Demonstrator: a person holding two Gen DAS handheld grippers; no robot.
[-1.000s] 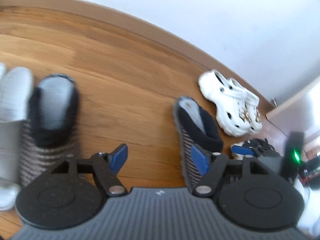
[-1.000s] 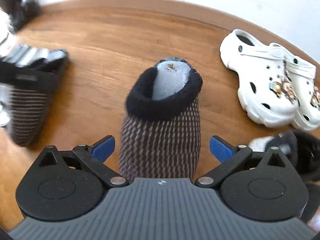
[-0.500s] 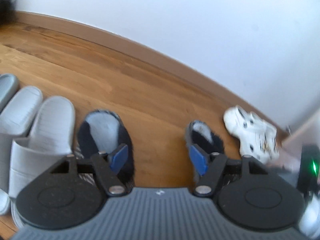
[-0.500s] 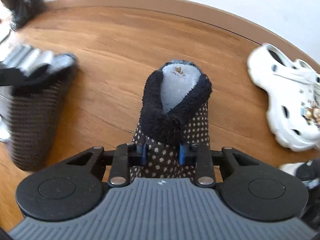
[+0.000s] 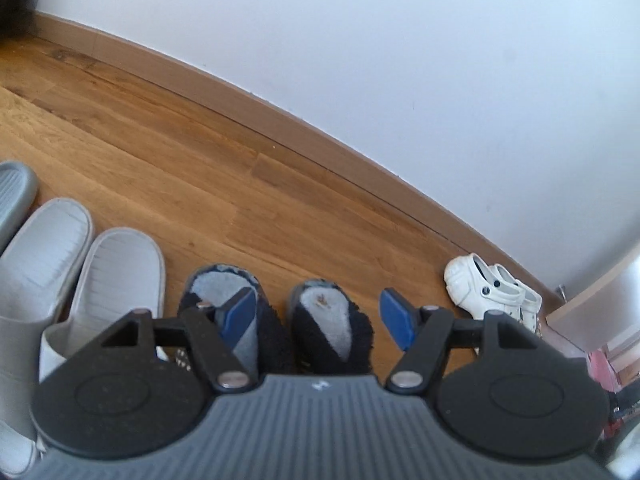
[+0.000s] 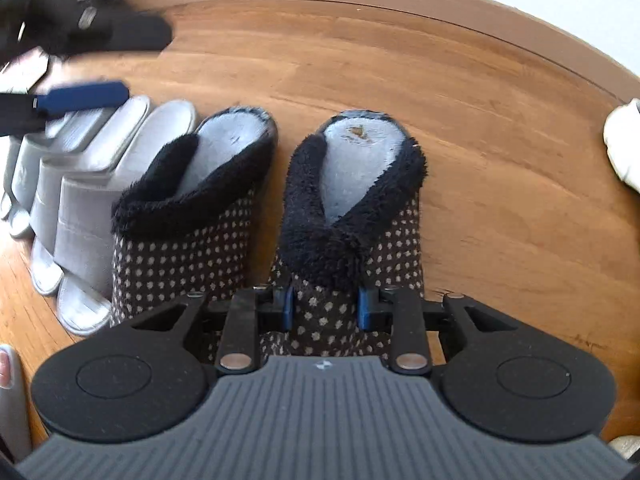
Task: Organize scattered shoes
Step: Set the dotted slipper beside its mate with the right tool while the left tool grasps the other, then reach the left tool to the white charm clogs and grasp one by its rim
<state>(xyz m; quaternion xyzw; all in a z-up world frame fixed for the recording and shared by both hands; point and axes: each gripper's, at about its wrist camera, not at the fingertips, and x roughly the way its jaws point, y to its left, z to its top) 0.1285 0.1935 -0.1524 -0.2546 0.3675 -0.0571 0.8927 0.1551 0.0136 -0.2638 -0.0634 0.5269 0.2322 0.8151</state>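
Two dotted brown slippers with black fleece collars stand side by side on the wood floor. My right gripper (image 6: 325, 307) is shut on the toe of the right slipper (image 6: 352, 200). The left slipper (image 6: 188, 216) stands free beside it, next to a row of grey slides (image 6: 84, 184). In the left wrist view both slippers (image 5: 224, 312) (image 5: 332, 324) show between the fingers of my left gripper (image 5: 318, 318), which is open and empty above them. The left gripper also shows blurred at the upper left of the right wrist view (image 6: 84, 96).
White clogs (image 5: 492, 292) stand by the baseboard at the right; one edge shows in the right wrist view (image 6: 624, 148). Grey slides (image 5: 80, 268) line up at the left. A white wall (image 5: 400, 60) runs behind. A cabinet corner (image 5: 592, 308) is at far right.
My right gripper shut on the right slipper and carried it left, up against its mate. My left gripper rose and pulled back, staying open.
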